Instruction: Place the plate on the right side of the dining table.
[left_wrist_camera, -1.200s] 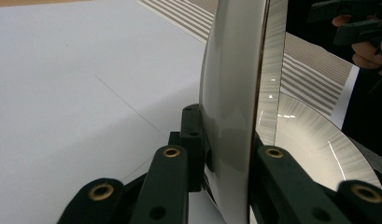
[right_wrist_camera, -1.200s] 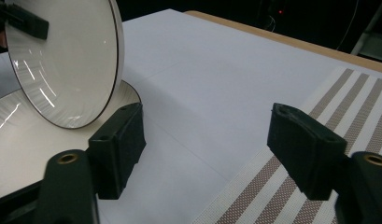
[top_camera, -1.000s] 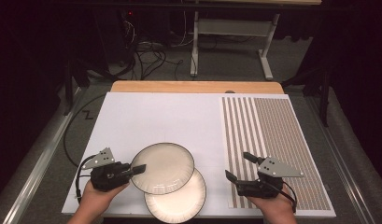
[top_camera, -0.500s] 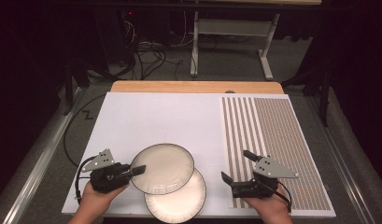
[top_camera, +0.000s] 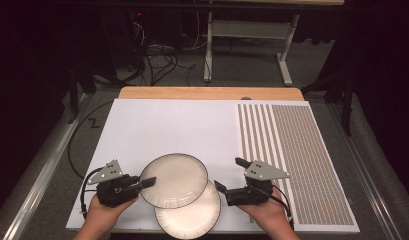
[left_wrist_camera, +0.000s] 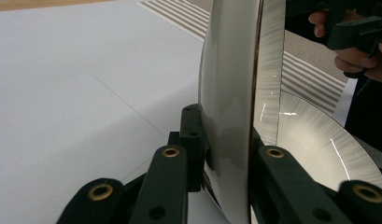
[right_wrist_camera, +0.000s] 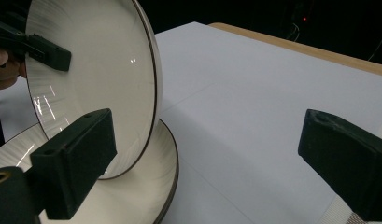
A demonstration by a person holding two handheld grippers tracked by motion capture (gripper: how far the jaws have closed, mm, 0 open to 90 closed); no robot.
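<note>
Rightward-shifted right gripper (top_camera: 226, 174) gapes empty, closing; left gripper (top_camera: 148, 182) clamps upper plate (top_camera: 174, 179).

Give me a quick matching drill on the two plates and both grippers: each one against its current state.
Things:
1. upper plate
2. lower plate
3. left gripper
4. right gripper

States:
a. lying flat on the white mat
b. fingers apart, nothing between them
c. lifted at one edge, overlapping the other plate
d. clamped on a plate rim

Pairs: 1-c, 2-a, 3-d, 4-b
</note>
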